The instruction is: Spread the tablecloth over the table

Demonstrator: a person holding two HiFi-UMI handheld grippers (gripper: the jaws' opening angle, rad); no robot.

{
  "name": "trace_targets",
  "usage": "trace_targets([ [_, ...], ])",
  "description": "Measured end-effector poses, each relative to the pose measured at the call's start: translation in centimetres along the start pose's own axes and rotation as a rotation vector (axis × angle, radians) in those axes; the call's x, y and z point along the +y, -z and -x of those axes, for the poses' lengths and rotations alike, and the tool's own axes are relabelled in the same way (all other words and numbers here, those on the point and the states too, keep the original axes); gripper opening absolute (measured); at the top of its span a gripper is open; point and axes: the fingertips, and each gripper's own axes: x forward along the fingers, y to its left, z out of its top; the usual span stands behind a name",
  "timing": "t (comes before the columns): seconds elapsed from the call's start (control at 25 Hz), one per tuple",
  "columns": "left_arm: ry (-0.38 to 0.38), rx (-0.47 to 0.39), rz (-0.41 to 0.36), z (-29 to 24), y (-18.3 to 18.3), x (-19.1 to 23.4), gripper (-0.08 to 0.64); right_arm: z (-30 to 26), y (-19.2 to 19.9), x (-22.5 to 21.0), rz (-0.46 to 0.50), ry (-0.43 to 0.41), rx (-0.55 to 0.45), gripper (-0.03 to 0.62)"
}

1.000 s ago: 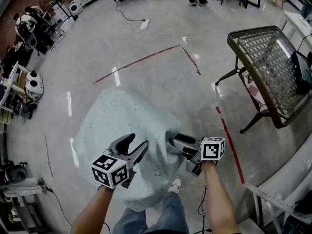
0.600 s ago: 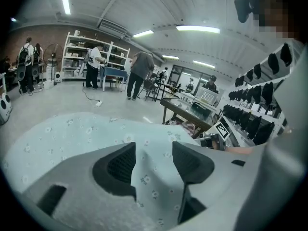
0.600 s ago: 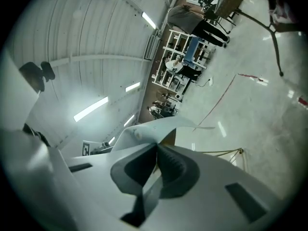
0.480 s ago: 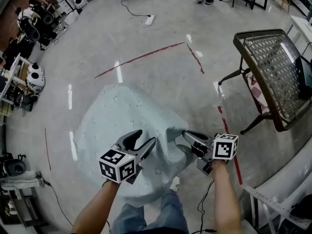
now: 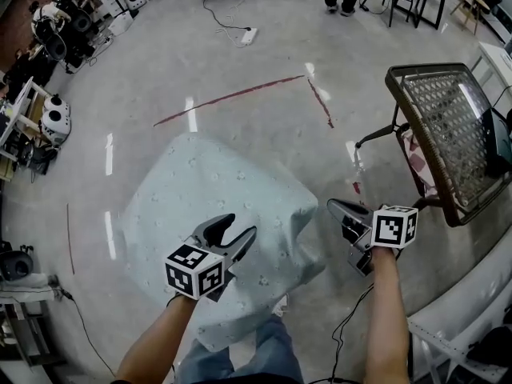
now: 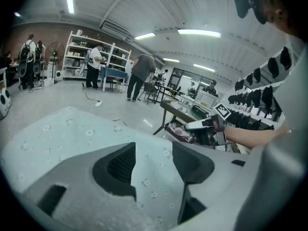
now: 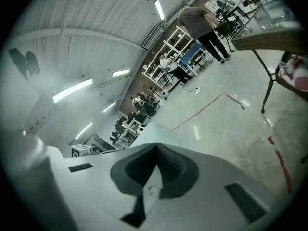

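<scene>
Right tongs [image 5: 334,208] are clenched on an edge of the pale flowered tablecloth [image 5: 208,186]; left tongs [image 5: 240,226] stand released, jaws apart, with its fabric lying loose between them.

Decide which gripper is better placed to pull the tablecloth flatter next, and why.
Right, likely: the right gripper is shut on the tablecloth edge; the left gripper hovers open above it.

Left hand-held gripper [image 5: 240,226] low, jaws apart; right hand-held gripper [image 5: 334,208] out sideways, jaws tight on tablecloth [image 5: 208,182].
</scene>
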Motion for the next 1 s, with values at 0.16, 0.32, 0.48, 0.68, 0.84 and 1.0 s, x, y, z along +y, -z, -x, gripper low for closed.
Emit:
trace_targets([
  [0.16, -0.009, 0.001, 0.007, 0.7, 0.3, 0.5, 0.244, -0.3, 0.7, -1.8, 0.004, 0.094, 0.001, 0.005],
  [0.32, -0.034, 0.001, 0.011, 1.0, 0.6, 1.1, 0.244, -1.6, 2.2, -0.8, 0.091, 0.140, 0.017, 0.006],
  [0.48, -0.063, -0.016, 0.010, 2.8, 1.1, 2.0, 0.244, -3.1, 4.1, 2.6, 0.199, 0.168, 0.039, 0.029],
  [0.68, -0.138, -0.069, 0.010, 6.3, 0.5, 3.3, 0.244, -4.0, 4.1, 6.9, 0.309, 0.193, 0.028, 0.026],
  [0.84, -0.210, -0.126, 0.015, 11.5, -0.4, 5.1, 0.235, -5.0, 3.8, 12.2, 0.423, 0.208, 0.018, 0.006],
  [1.0, -0.267, -0.187, 0.035, 17.5, -1.7, 6.2, 0.223, -5.1, 3.3, 18.1, 0.483, 0.218, -0.013, 0.006],
])
